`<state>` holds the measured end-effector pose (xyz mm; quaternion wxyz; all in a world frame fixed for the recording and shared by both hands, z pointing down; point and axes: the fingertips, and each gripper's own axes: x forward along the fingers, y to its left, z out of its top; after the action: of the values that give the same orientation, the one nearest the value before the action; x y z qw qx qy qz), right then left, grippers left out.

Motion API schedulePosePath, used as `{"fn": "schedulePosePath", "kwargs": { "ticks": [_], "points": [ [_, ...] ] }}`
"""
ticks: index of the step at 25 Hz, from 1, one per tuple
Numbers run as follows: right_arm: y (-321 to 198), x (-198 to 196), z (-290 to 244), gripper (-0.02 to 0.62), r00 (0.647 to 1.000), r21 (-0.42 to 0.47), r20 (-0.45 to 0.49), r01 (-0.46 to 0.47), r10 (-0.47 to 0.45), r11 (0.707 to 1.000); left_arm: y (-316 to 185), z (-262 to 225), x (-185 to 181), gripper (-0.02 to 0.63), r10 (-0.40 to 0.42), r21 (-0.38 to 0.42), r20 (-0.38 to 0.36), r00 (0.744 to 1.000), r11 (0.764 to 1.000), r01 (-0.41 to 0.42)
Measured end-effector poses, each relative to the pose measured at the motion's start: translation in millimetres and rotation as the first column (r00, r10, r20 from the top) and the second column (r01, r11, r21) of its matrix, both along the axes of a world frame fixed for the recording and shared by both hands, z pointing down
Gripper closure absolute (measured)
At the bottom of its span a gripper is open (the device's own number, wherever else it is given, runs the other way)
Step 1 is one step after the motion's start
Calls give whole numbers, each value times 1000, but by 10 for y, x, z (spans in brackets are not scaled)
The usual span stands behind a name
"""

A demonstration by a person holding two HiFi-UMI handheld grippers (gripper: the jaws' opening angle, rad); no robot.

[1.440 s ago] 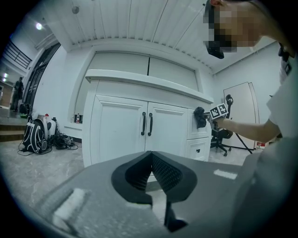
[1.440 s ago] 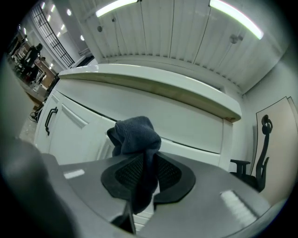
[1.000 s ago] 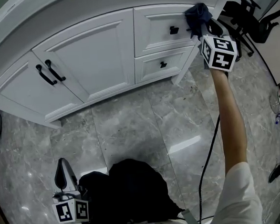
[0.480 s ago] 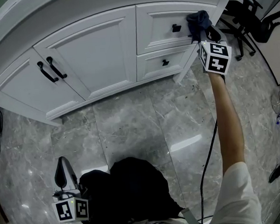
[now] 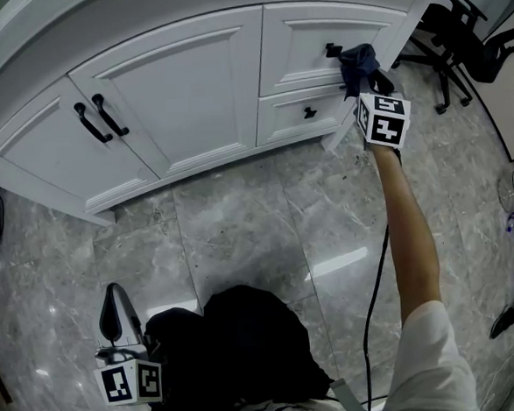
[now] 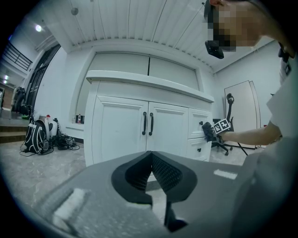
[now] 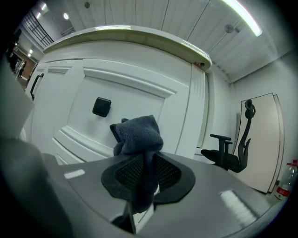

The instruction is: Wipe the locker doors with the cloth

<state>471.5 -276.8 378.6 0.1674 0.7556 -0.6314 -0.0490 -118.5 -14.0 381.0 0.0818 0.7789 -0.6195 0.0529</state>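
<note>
The white cabinet [image 5: 179, 91] has two doors with black bar handles [image 5: 102, 119] and two drawers on its right. My right gripper [image 5: 367, 83] is shut on a dark blue cloth [image 5: 358, 60], which is pressed against the upper drawer front, just right of its black knob [image 5: 332, 50]. In the right gripper view the cloth [image 7: 137, 132] bunches above the jaws and hangs down between them, with the knob [image 7: 101, 107] up to the left. My left gripper [image 5: 114, 317] hangs low by the person's leg, away from the cabinet. Its jaws [image 6: 152, 155] are shut on nothing.
A black office chair [image 5: 455, 28] stands right of the cabinet. A bottle [image 5: 512, 182] sits at the right edge of the grey marble floor [image 5: 241, 228]. A cable [image 5: 374, 306] trails under my right arm. Bags [image 6: 36, 137] lie left of the cabinet.
My right gripper has slid the cloth down the upper drawer front, from near its top right corner to level with the knob. The left gripper has stayed put.
</note>
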Motion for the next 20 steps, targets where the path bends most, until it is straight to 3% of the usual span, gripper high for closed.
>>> {"fn": "schedulePosePath", "kwargs": {
  "ticks": [10, 15, 20],
  "points": [
    [-8, -755, 56, 529, 990, 21, 103, 92, -93, 996, 37, 1, -11, 604, -1, 7, -8, 1000, 1000, 1],
    [19, -1042, 112, 529, 969, 39, 214, 115, -121, 993, 69, -15, -29, 604, -1, 11, -12, 1000, 1000, 1],
    [35, -1485, 159, 529, 949, 58, 260, 171, -180, 984, 104, -20, -35, 604, 0, 15, -15, 1000, 1000, 0]
  ]
}}
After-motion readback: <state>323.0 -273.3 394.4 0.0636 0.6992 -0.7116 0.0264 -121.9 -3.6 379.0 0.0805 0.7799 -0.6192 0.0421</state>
